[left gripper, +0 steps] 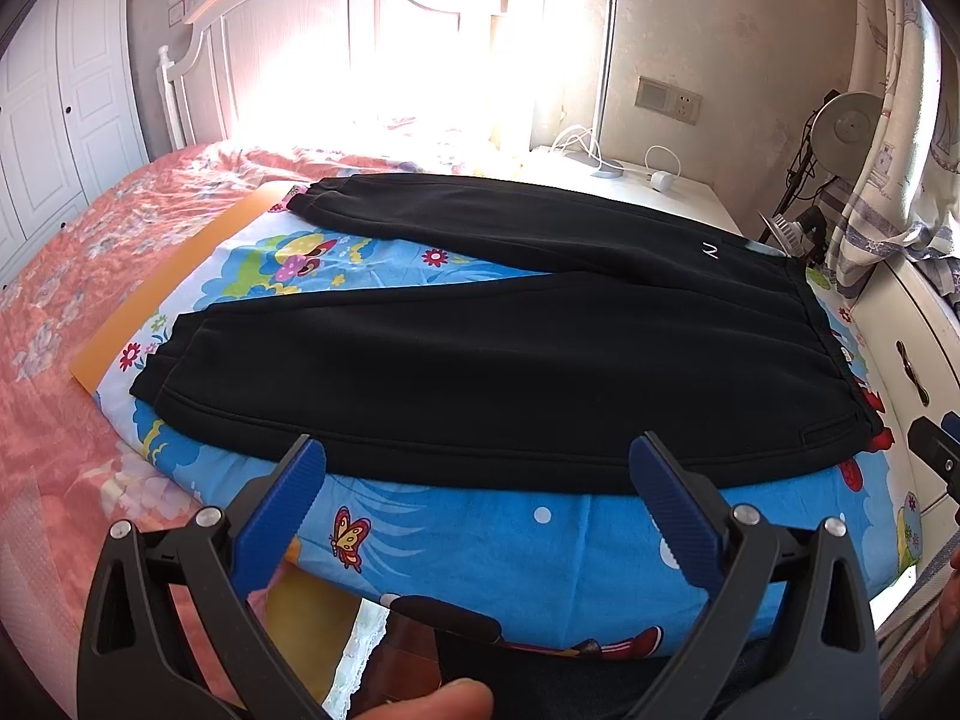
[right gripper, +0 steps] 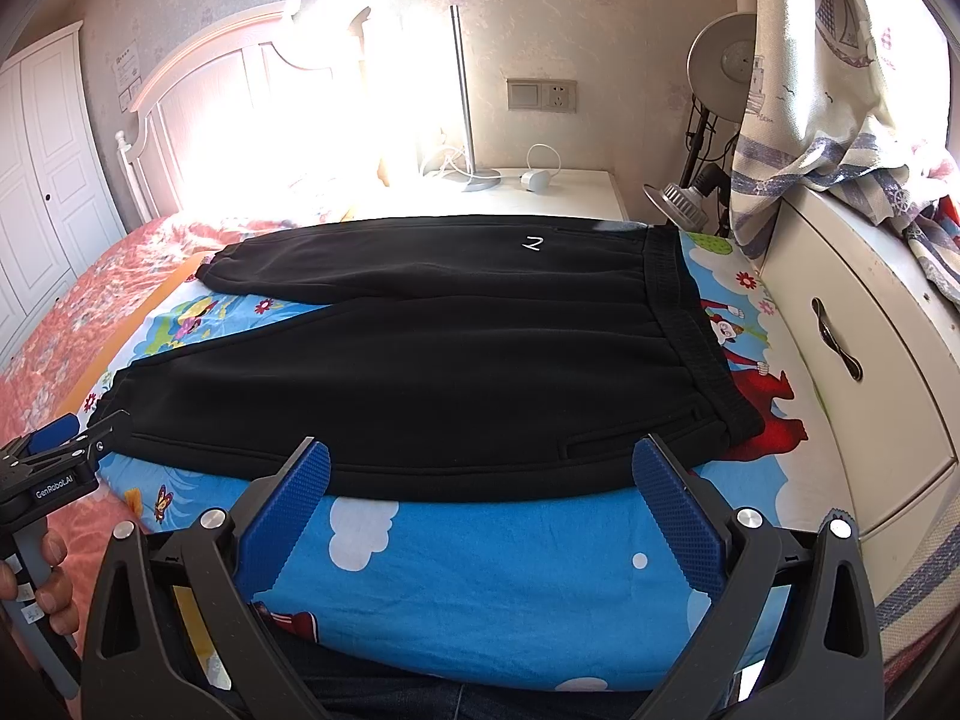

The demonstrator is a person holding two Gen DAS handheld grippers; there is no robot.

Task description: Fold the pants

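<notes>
The black pants point(right gripper: 420, 354) lie flat and unfolded on the blue cartoon sheet point(right gripper: 492, 564), near leg along its front edge, while left gripper point(left gripper: 477, 468) and right gripper point(right gripper: 480, 474) hover wide-fingered and empty, so every fold remains.

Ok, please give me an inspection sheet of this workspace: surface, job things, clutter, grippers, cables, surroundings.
Surface: blue cartoon-print cloth over an orange board, on a pink floral bedspread.
Job's things: black fleece pants lying flat, unfolded, legs apart, waistband to the right.
Clutter: nothing seen on the cloth.
Grippers: left hand-held gripper open; right hand-held gripper open; both near the pants' near edge.
Cables: white charger cable on the white nightstand.
Surroundings: white headboard, white drawer cabinet.
</notes>
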